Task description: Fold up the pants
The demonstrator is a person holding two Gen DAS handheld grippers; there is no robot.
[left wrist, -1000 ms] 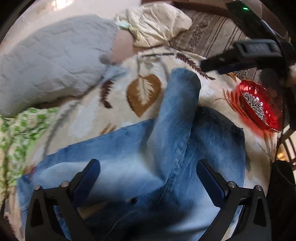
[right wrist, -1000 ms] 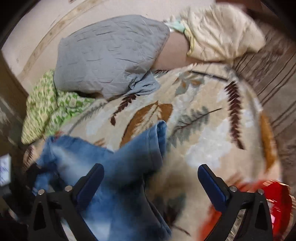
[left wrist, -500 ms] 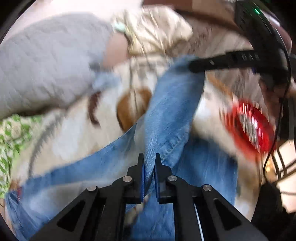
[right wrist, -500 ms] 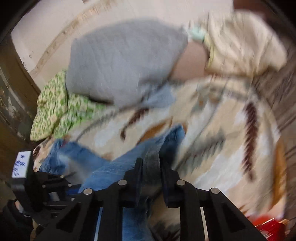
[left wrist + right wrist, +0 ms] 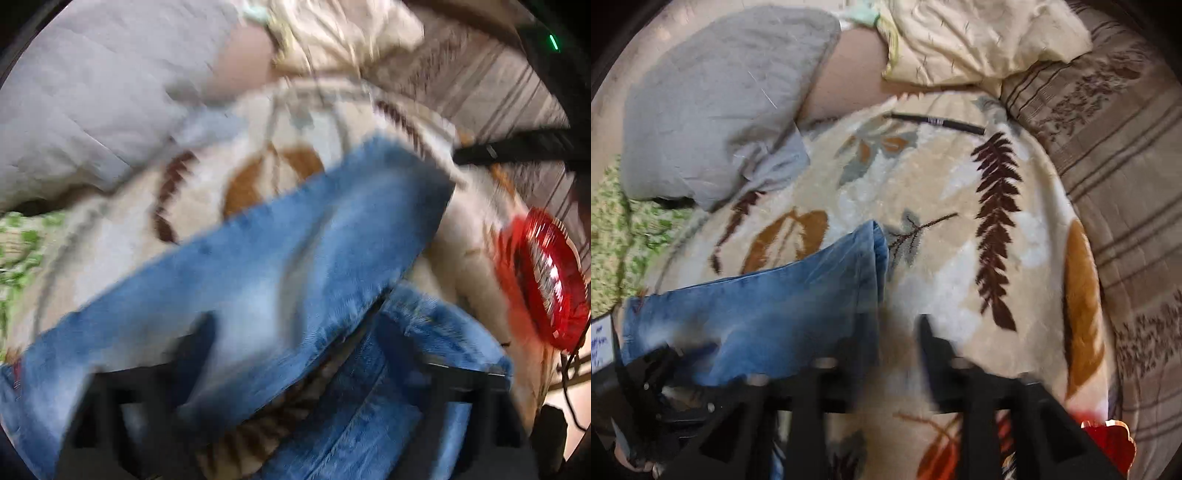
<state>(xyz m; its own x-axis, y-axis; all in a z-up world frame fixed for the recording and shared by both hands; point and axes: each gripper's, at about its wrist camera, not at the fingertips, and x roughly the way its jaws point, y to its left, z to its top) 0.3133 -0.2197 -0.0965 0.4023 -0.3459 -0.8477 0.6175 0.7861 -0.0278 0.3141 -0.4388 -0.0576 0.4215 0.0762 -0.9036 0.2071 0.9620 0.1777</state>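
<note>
Blue denim pants (image 5: pixel 280 273) lie on a leaf-patterned blanket (image 5: pixel 122 236). One leg is swung over to the left and lies across the other leg; its hem points to the upper right. My left gripper (image 5: pixel 295 354) is blurred, its jaws wide apart, with the denim lying over and between them. In the right wrist view the pants (image 5: pixel 768 306) lie at the lower left, hem (image 5: pixel 879 254) uppermost. My right gripper (image 5: pixel 890 339) is blurred, its jaws parted, just right of the hem over the blanket (image 5: pixel 942 206).
A grey pillow (image 5: pixel 720 99) and a cream pillow (image 5: pixel 971 37) lie at the back. A green-patterned cloth (image 5: pixel 617 236) is at the left. A red dish (image 5: pixel 546 284) sits at the right blanket edge. A black pen (image 5: pixel 938 122) lies on the far blanket.
Both grippers had closed on the pant leg half a second ago; now both have opened and let go. The leg has been carried left and laid across the other leg.
</note>
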